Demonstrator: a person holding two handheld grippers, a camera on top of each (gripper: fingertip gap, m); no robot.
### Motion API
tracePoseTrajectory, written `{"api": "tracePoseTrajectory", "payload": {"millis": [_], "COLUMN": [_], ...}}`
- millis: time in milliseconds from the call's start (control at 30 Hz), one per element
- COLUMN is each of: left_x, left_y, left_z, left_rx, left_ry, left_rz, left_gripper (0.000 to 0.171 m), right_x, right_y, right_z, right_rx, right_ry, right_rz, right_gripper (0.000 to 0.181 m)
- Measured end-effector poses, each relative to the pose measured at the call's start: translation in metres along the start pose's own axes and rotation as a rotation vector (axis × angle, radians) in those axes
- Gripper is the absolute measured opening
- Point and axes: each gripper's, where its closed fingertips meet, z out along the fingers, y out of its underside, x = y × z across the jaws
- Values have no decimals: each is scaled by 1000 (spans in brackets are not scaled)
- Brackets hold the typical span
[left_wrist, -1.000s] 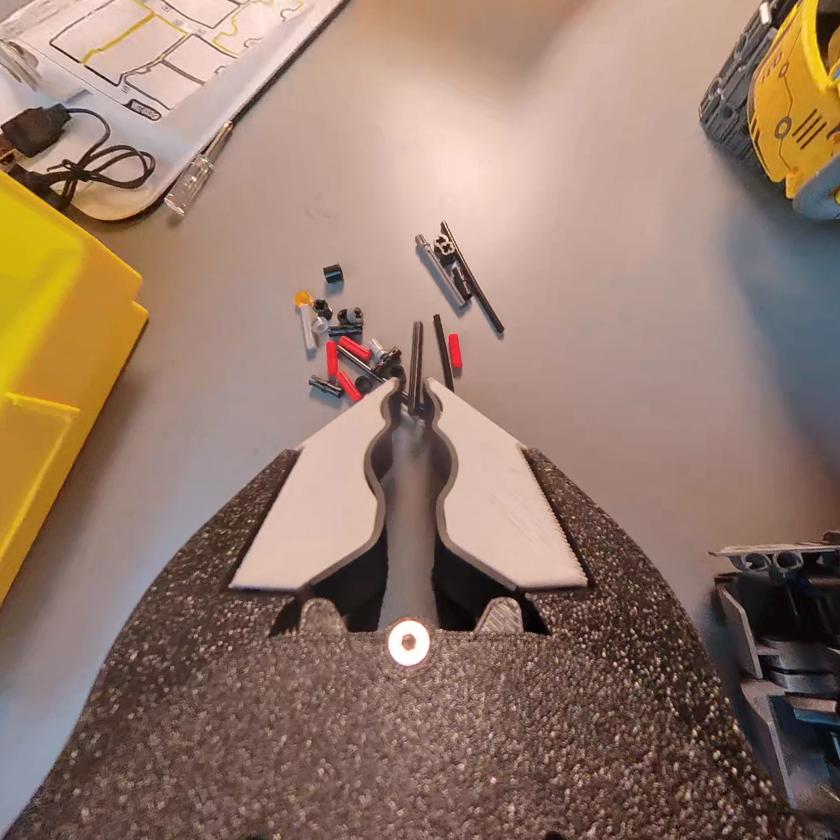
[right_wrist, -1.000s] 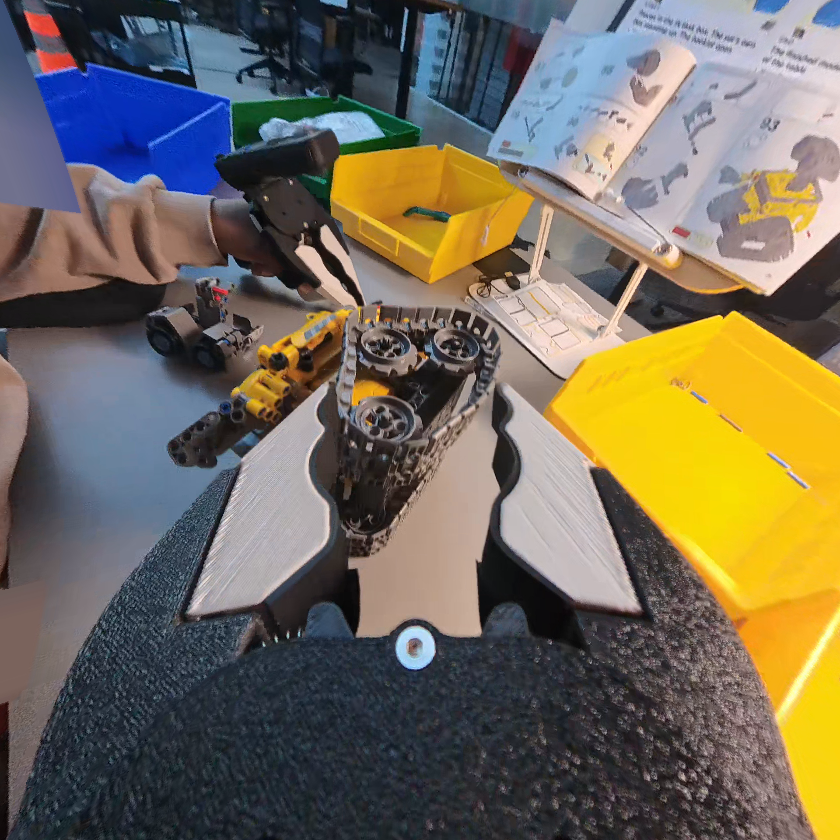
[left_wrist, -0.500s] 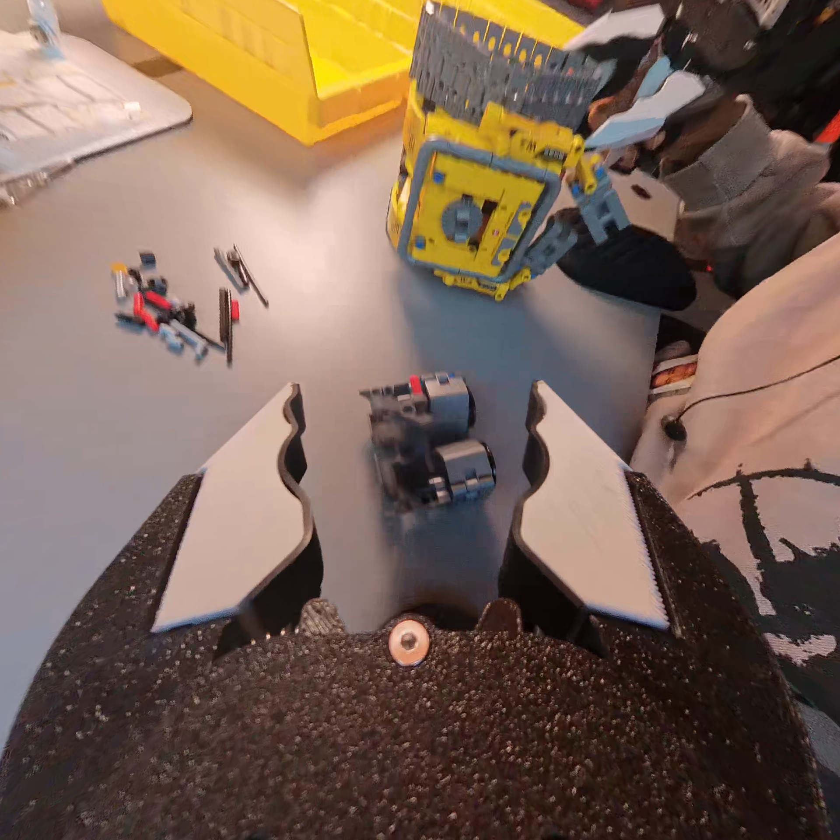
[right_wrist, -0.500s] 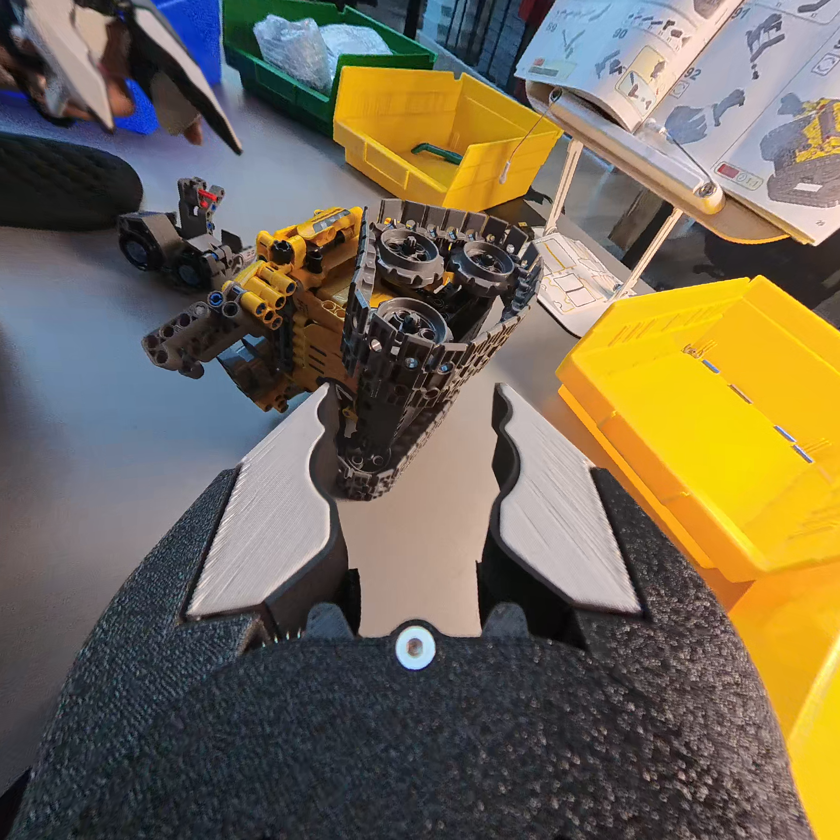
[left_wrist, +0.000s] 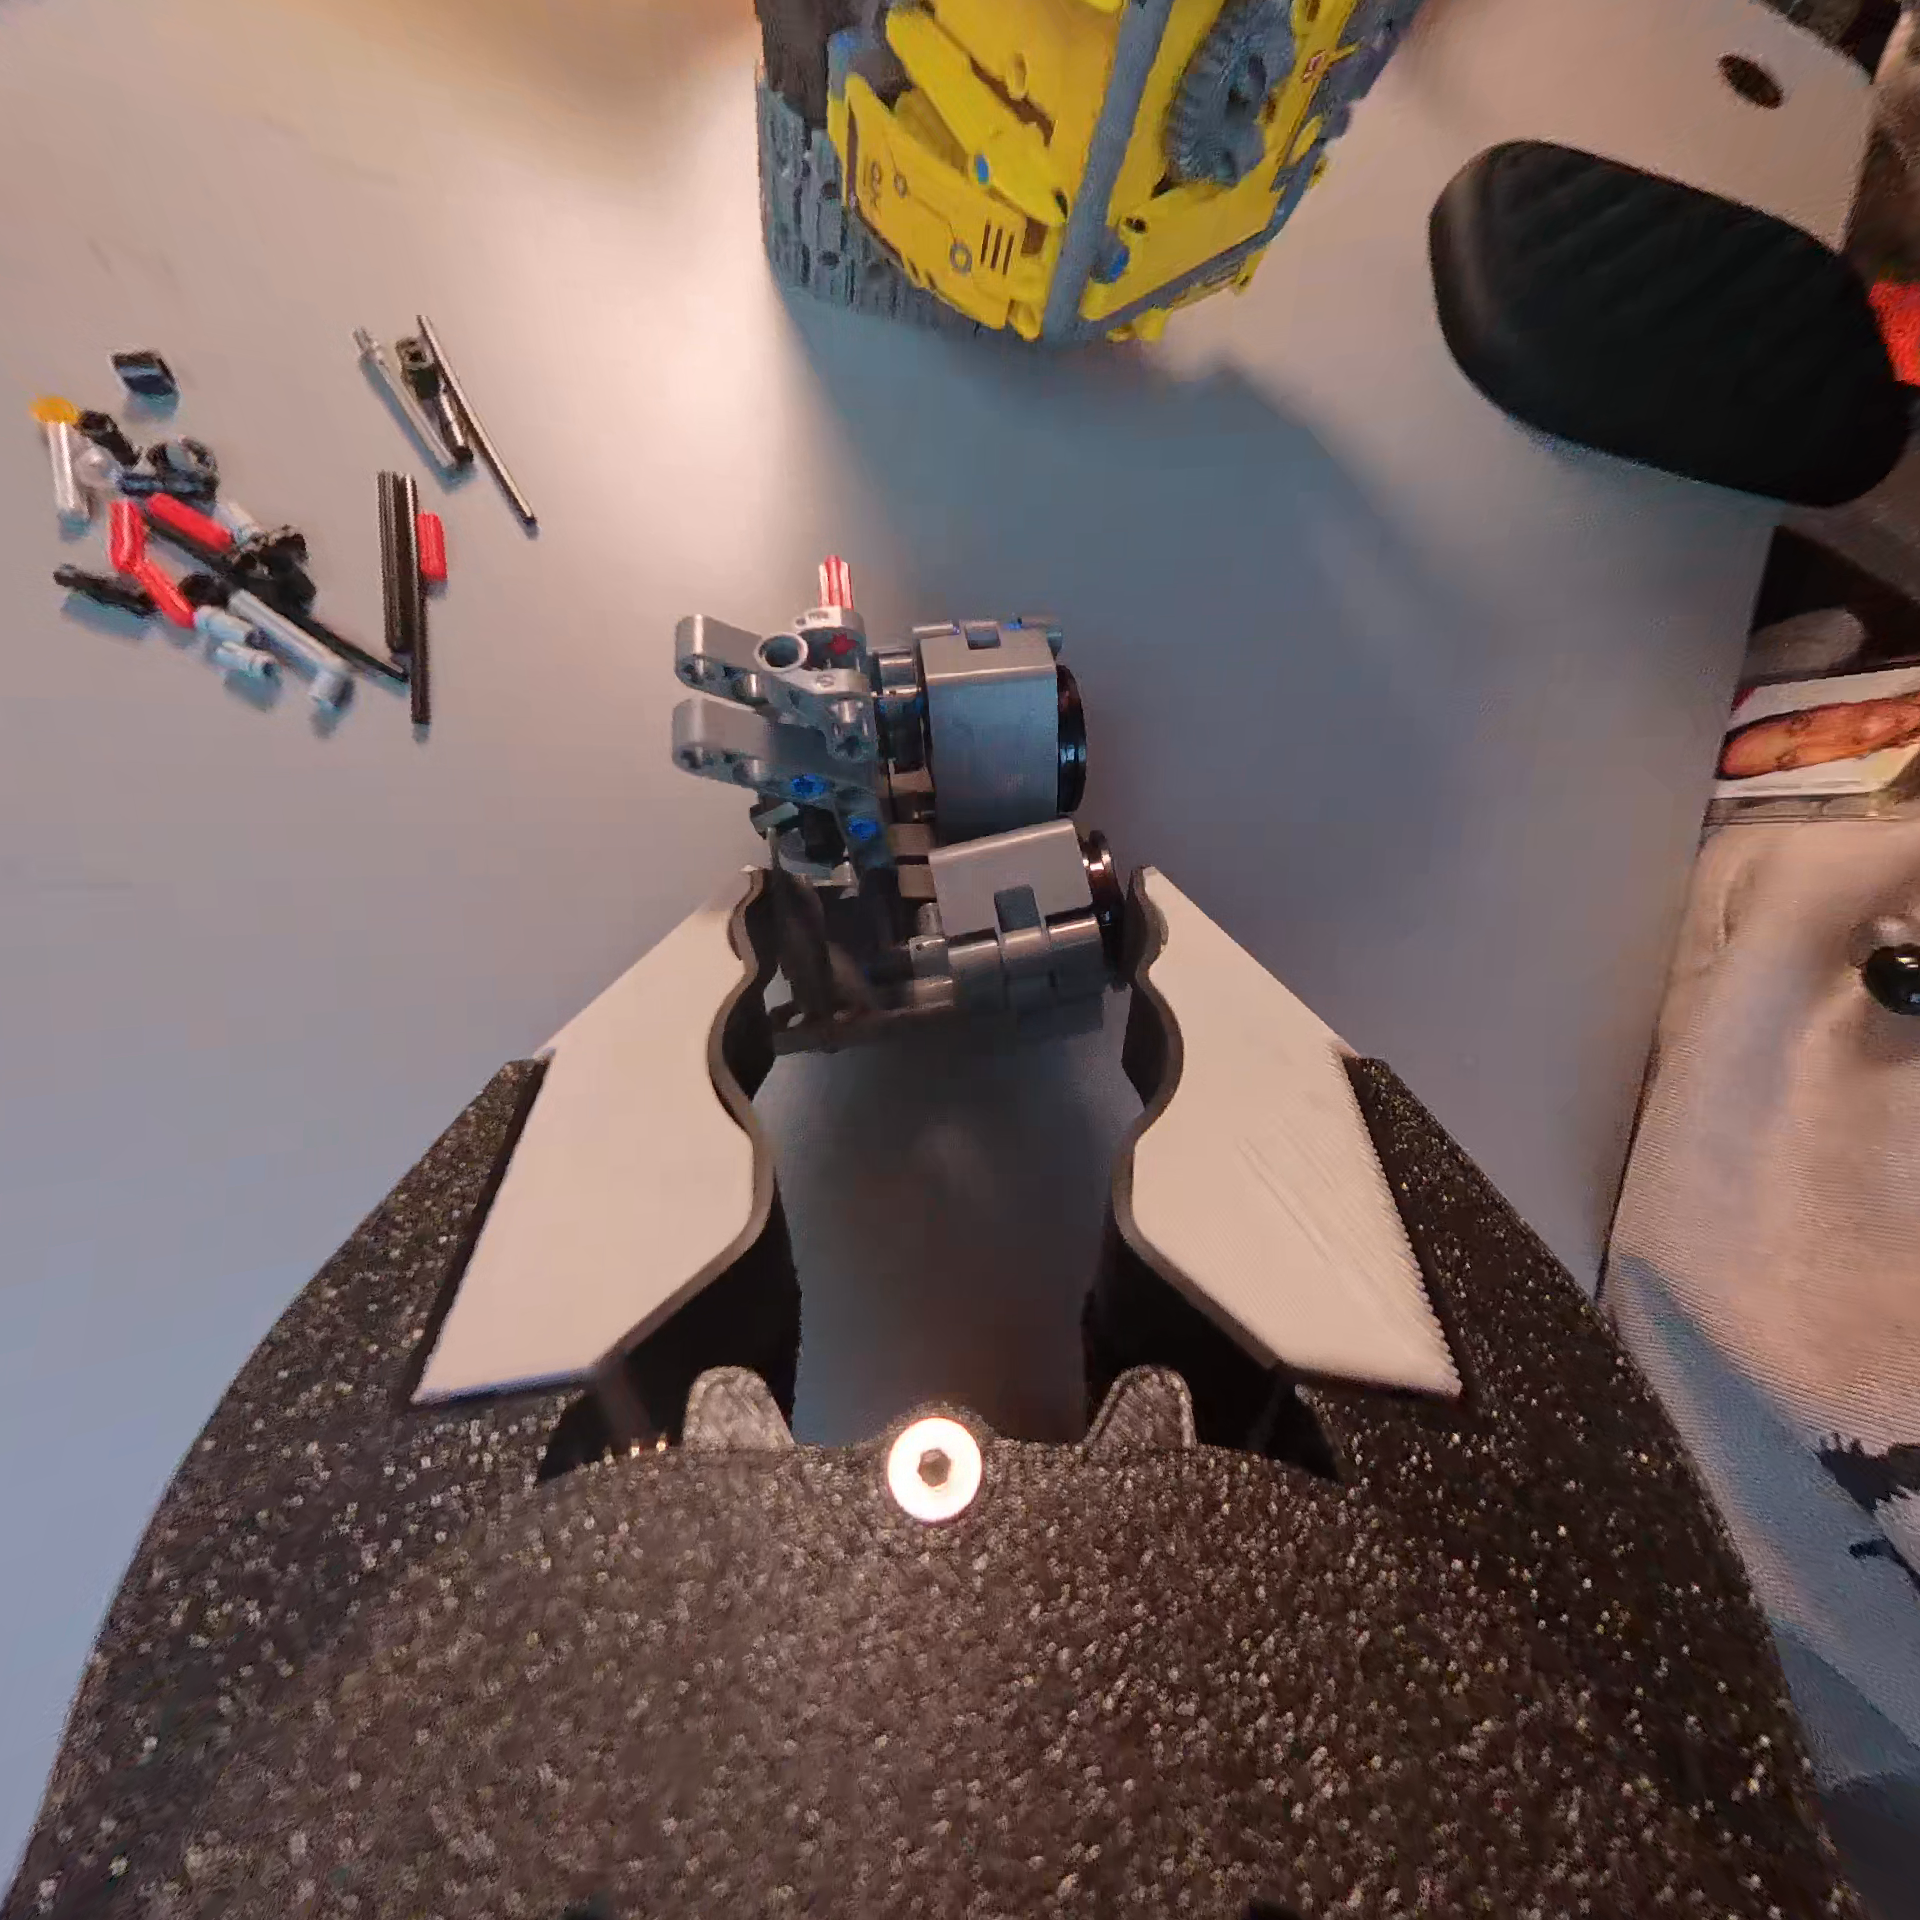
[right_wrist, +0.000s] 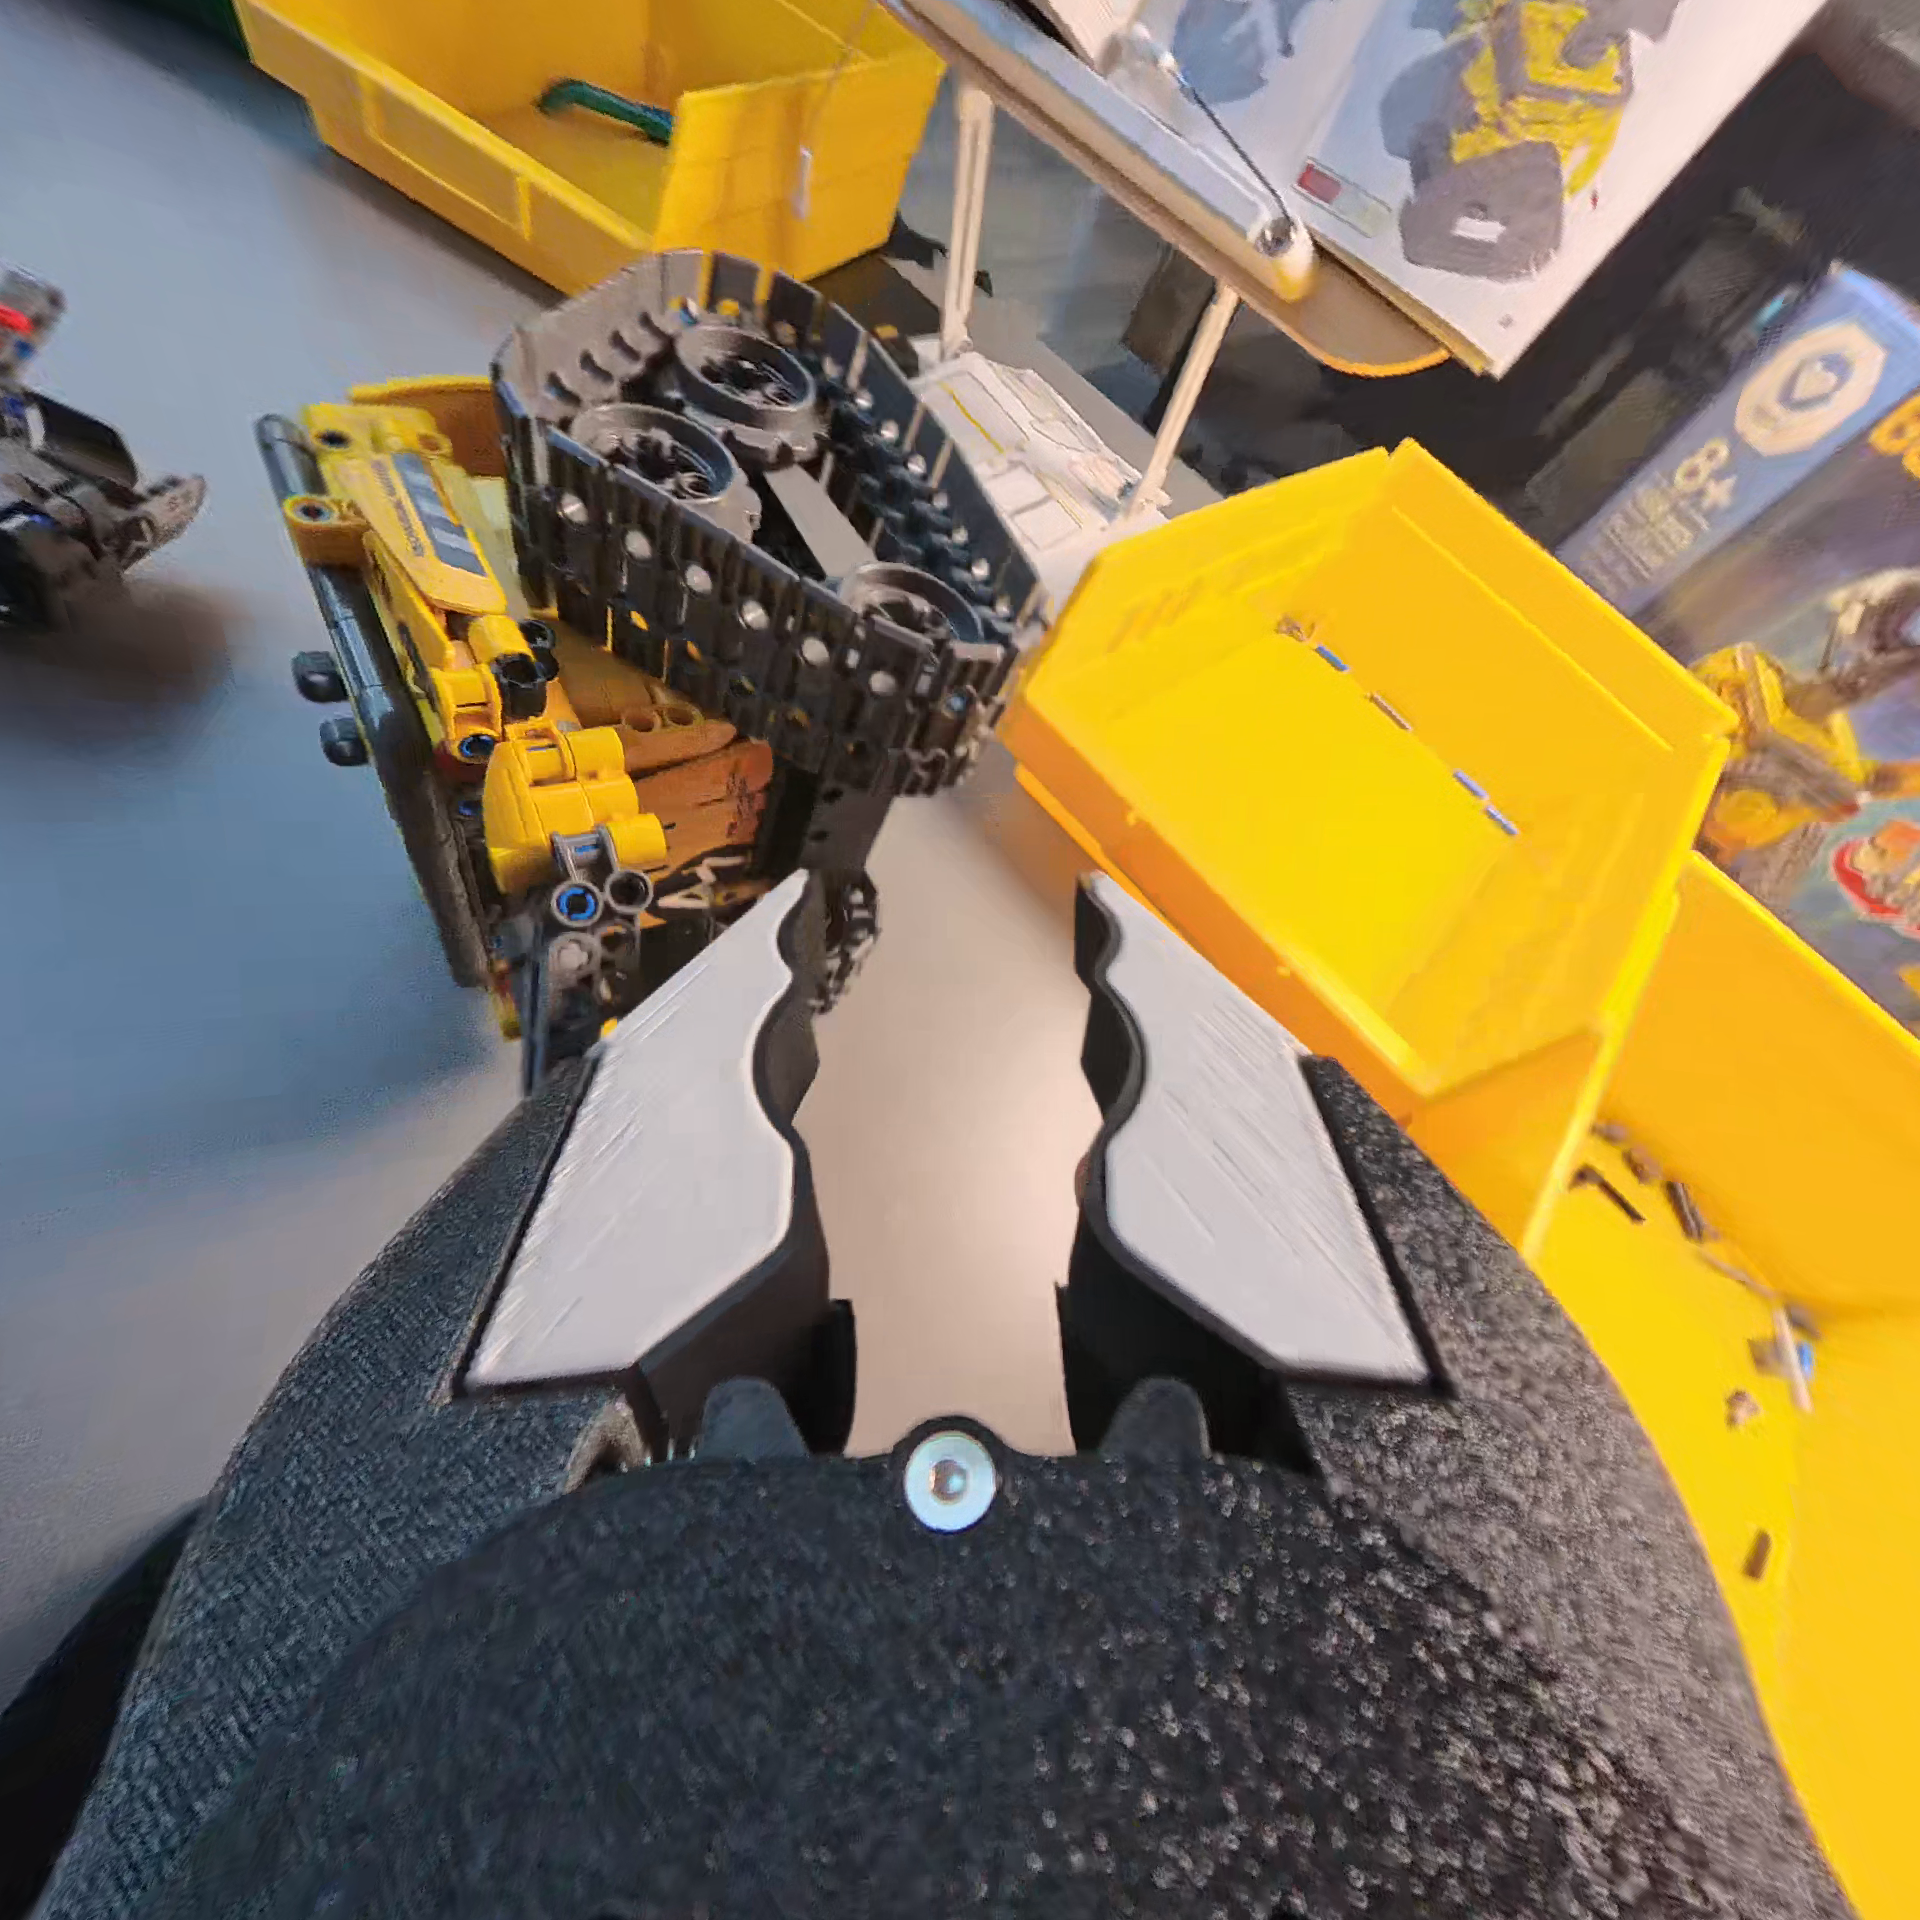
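Note:
My left gripper has its jaws closed in on the near end of a small grey brick assembly with black wheels and a red pin, which stands on the grey table; both fingertips touch its sides. The assembly also shows at the left edge of the right wrist view. My right gripper is open and empty. Its left fingertip is beside the black track of a yellow tracked brick vehicle lying on its side. That vehicle appears at the top of the left wrist view.
Several loose pins and axles lie at the left. A yellow bin sits just right of my right gripper, another bin with small parts nearer, a third farther back. An instruction booklet on a stand, a box, a black pad. There is about 30 cm between the tips of the two grippers.
My left gripper left the loose axles, opened wide, swung right to the grey assembly and closed in on it. My right gripper moved around the vehicle's track and narrowed slightly.

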Motion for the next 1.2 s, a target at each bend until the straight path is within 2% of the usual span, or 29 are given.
{"api": "tracePoseTrajectory", "payload": {"millis": [67, 133, 200, 267, 300, 367, 433, 500, 567, 700, 800, 867, 900, 967, 1067, 1133, 1200], "left_x": [3, 14, 36, 61, 73, 91, 95, 94, 85, 84, 86, 80, 76, 71, 67, 53, 49], "left_y": [-6, -9, -14, -23, -27, -30, -17, -5, 9, 3, -3, -15, -18, -20, -33, -41, -35], "left_z": [-1, -1, -2, -3, -3, 4, 18, 25, 29, 26, 17, 11, 11, 14, 11, 16, 27], "left_rx": [14, 31, 63, 109, 132, 141, 65, 7, -62, -17, 6, 60, 67, 62, 106, 98, 31], "left_ry": [58, 140, 255, 354, 395, 432, 399, 371, 313, 286, 344, 328, 313, 279, 335, 318, 336], "left_rz": [21, 49, 124, 223, 258, 329, 409, 445, 491, 498, 431, 392, 384, 385, 296, 225, 226], "left_gripper": [65, 64, 64, 64, 64, 63, 65, 65, 69, 69, 82, 74, 65, 58, 47, 56, 64], "right_x": [18, 8, -50, -130, -166, -216, -237, -247, -248, -244, -245, -248, -249, -246, -241, -239, -237], "right_y": [-6, -38, -75, -91, -89, -68, -32, -12, -20, -36, -45, -47, -47, -46, -46, -45, -45], "right_z": [-25, -56, -76, -80, -74, -46, -13, 4, 7, 8, 11, 15, 18, 26, 32, 34, 35], "right_rx": [25, 151, 260, 284, 263, 182, 80, 35, 89, 132, 145, 148, 145, 132, 114, 106, 108], "right_ry": [38, 21, -156, -425, -532, -622, -609, -636, -655, -670, -698, -713, -711, -688, -678, -680, -686], "right_rz": [71, 55, -20, -48, -29, -17, -49, -42, 1, -37, -35, -43, -51, -56, -16, 18, 55], "right_gripper": [52, 43, 32, 28, 27, 27, 28, 28, 26, 26, 22, 21, 21, 21, 22, 22, 22]}}
